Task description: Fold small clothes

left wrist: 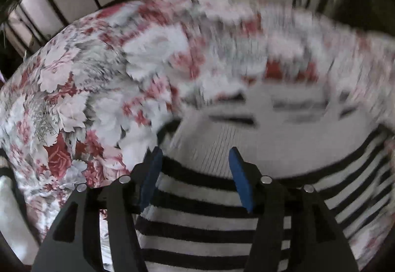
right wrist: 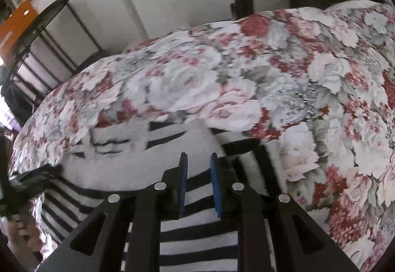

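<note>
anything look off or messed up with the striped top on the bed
Nothing looks damaged or spilled. The striped top lies on the floral bedcover, with a plain white panel over its stripes, likely a fold. The left wrist view is motion-blurred, so fine creases can't be judged.

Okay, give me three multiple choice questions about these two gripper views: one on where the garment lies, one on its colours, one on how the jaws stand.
1. The striped garment lies on:
A. a floral bedspread
B. a wooden floor
C. a metal rack

2. Its stripes are:
A. red and blue
B. black and white
C. green and yellow

3. The left gripper has its jaws:
A. clamped on a hanger
B. shut tight
C. spread apart

Answers:
1 A, flowered cloth surrounds the garment.
2 B, dark and white bands alternate.
3 C, garment shows in the wide gap between the blue pads.
</note>
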The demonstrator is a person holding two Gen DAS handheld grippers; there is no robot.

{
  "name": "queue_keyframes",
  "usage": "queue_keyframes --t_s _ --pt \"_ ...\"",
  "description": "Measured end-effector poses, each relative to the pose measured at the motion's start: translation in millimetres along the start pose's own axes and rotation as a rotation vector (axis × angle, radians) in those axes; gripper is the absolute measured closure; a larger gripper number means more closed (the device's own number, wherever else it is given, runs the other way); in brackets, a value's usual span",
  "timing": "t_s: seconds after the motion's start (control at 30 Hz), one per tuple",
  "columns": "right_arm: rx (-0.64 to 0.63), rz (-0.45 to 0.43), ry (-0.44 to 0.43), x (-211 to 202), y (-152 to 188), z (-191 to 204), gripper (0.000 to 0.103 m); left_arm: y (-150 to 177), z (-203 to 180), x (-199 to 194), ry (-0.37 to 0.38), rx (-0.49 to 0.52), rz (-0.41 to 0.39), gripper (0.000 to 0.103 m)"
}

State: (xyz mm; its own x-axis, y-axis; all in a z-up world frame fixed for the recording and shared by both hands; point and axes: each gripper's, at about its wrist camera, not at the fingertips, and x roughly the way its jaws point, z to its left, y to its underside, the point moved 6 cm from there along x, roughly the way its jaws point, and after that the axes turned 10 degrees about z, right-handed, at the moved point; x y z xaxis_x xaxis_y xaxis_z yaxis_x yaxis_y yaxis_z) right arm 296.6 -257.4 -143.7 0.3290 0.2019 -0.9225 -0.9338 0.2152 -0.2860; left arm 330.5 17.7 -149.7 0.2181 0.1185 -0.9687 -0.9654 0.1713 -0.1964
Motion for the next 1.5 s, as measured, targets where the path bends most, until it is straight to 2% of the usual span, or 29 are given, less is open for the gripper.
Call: queue_keyframes --t_s 0.03,0.07,0.13,0.2,0.23,0.3,0.37,0.5,0.63,0.67,0.7,0.73,0.77,0.8,0.87,0.93,0.97,1.07,1.17,1.23,1.27,1.3,1.33,1.37,1.43,1.5 --pt "-0.023 0.024 0.009 8.2 2.3 4.5 0.079 4.0 -3.0 9.9 -0.076 0.029 0.024 0.036" --pt "-0.052 0.068 0.057 22.0 7.4 4.0 0.076 10.0 -2.1 14.3 -0.112 0.029 0.036 0.026" --pt "-0.078 0.122 0.099 43.9 12.6 -3.0 0.077 12.0 5.3 21.1 -0.120 -0.011 0.053 0.018" --pt "-0.049 0.118 0.068 44.9 11.8 -9.9 0.079 11.4 13.9 16.7 -0.066 -0.068 0.071 0.020" --pt "-0.012 0.114 0.056 39.2 9.8 -11.2 0.081 10.8 16.3 11.6 -0.043 -0.084 0.065 0.027" --pt "0.028 0.085 0.020 27.6 8.2 -9.2 0.077 8.7 13.6 -0.7 0.014 -0.087 0.034 0.029" --pt "0.021 0.059 -0.023 17.9 5.6 0.3 0.076 6.9 0.5 -13.6 0.045 -0.050 -0.001 0.029" --pt "-0.017 0.023 -0.069 10.0 0.9 15.0 0.076 8.5 -27.3 -23.0 0.034 0.048 -0.042 0.029" --pt "-0.019 0.089 -0.168 30.2 7.3 41.1 0.076 12.0 -60.8 -7.1 0.094 0.112 -0.004 0.029" --pt "-0.058 0.117 -0.165 39.3 13.1 52.6 0.076 15.0 -73.6 -3.0 0.075 0.142 -0.005 0.029" --pt "-0.103 0.136 -0.125 48.4 18.7 60.7 0.076 17.6 -80.7 -0.7 0.038 0.163 -0.016 0.028" --pt "-0.142 0.146 -0.078 56.0 22.9 65.0 0.076 17.4 -85.5 6.5 -0.038 0.189 -0.038 0.020" --pt "-0.173 0.143 -0.053 60.1 25.6 66.1 0.076 15.7 -85.0 11.8 -0.083 0.187 -0.048 0.008" --pt "-0.188 0.138 -0.051 62.3 25.6 65.9 0.076 11.4 -78.7 18.4 -0.107 0.148 -0.042 0.006" --pt "-0.144 0.142 -0.092 58.0 20.0 60.1 0.078 2.8 -66.4 23.6 -0.059 0.081 -0.014 0.007" --pt "-0.090 0.112 -0.121 48.9 12.2 53.7 0.079 -8.5 -55.4 22.2 -0.049 0.037 -0.016 0.008" --pt "-0.079 0.094 -0.122 45.0 8.8 51.3 0.077 -11.7 -51.9 20.0 -0.054 0.031 -0.023 0.013" --pt "-0.048 0.049 -0.107 30.2 0.7 40.4 0.076 -14.5 -46.3 13.9 -0.018 0.014 -0.018 0.019" --pt "-0.023 0.043 -0.110 23.3 -1.3 34.7 0.075 -11.2 -49.0 2.7 0.022 0.027 -0.023 0.020" --pt "-0.028 0.058 -0.086 23.8 4.4 30.2 0.072 -2.5 -51.0 -2.5 0.052 0.030 -0.009 0.020" --pt "-0.035 0.091 -0.050 30.9 9.8 28.4 0.062 0.6 -51.8 -1.5 0.059 0.032 0.004 0.019" --pt "-0.041 0.136 -0.012 42.2 14.4 26.9 0.057 5.7 -52.2 1.1 0.055 0.036 0.024 0.018" --pt "-0.051 0.155 0.007 47.8 20.6 24.1 0.056 14.7 -50.9 12.6 0.024 0.047 0.067 0.014" --pt "-0.069 0.131 0.021 45.6 23.0 24.1 0.058 25.9 -53.0 18.2 0.000 0.046 0.095 0.011" --pt "-0.074 0.119 0.053 34.7 24.6 27.2 0.058 38.2 -49.8 18.1 0.001 0.009 0.101 0.011" --pt "-0.036 0.095 -0.009 15.3 28.2 31.5 0.057 46.1 -50.1 6.6 0.012 -0.013 0.104 0.014"
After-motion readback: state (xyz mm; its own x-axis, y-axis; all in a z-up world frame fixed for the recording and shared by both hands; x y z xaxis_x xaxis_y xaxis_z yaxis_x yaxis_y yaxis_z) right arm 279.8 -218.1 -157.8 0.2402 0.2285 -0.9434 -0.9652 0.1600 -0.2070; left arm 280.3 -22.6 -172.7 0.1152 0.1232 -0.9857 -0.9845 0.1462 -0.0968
